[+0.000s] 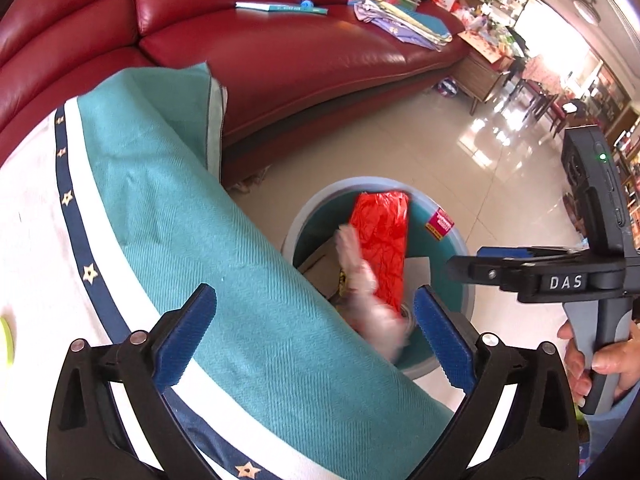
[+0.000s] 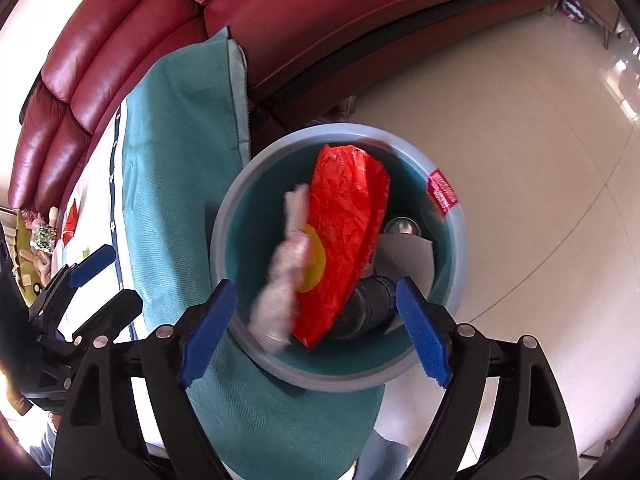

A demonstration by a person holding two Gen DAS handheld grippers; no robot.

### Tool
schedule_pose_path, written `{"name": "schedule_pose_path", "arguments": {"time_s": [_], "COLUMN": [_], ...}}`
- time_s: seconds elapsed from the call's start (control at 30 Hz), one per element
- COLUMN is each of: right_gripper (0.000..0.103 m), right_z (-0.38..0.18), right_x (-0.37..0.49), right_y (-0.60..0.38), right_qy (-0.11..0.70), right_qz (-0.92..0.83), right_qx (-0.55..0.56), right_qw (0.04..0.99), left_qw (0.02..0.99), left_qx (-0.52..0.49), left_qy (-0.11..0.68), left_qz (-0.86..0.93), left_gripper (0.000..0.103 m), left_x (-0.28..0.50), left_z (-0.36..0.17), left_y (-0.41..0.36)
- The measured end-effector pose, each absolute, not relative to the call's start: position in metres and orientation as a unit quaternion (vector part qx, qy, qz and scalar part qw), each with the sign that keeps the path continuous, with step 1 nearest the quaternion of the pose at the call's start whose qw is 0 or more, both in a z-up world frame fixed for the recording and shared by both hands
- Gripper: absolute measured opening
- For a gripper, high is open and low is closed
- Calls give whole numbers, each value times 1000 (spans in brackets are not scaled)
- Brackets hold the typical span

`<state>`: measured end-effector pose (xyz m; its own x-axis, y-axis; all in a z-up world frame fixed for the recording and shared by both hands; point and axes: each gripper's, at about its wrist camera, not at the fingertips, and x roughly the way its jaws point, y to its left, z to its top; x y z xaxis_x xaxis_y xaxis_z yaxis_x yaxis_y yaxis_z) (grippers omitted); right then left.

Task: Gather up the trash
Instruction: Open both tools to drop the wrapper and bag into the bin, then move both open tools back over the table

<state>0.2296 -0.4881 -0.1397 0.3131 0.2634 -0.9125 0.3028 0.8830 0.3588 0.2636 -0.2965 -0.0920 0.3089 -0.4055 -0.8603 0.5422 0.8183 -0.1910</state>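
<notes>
Trash bin [image 2: 456,264] held your red wrapper [image 2: 344,240], blurred tissue [image 2: 280,280] at nine o'clock; both grippers' jaws gaped wide, empty.

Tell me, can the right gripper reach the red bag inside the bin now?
Probably yes: the right gripper hangs open above the bin, and only a blurred pale scrap lies beside the red bag.

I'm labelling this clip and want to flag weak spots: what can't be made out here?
- Pale scrap over the bin: motion-blurred in both wrist views, material unclear.
- Bin bottom: hidden by the red wrapper.
- Dark can, right wrist view: partly under the wrapper.
- Pink label text: too small.
</notes>
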Motion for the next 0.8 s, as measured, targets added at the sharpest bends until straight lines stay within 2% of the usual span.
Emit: {"name": "schedule_pose_path", "arguments": {"time_s": [0.2,0.33,0.47,0.8], "right_gripper": [79,84,84,84], "right_z": [-129,-115,-100,-84], "right_x": [219,216,215,250], "right_y": [-482,-467,-445,-349], "right_qy": [593,587,581,587], "right_qz": [-27,-27,-18,34], "right_qx": [230,213,197,140], "right_qw": [771,780,789,797], "left_qw": [808,810,816,836], "left_qx": [69,67,61,33], "left_qy": [505,503,498,492], "left_qz": [-296,-294,-288,-239], "left_gripper": [99,99,99,99], "left_x": [251,244,238,229], "left_z": [-88,-83,-76,-68], "left_y": [-288,-276,-256,-161]}}
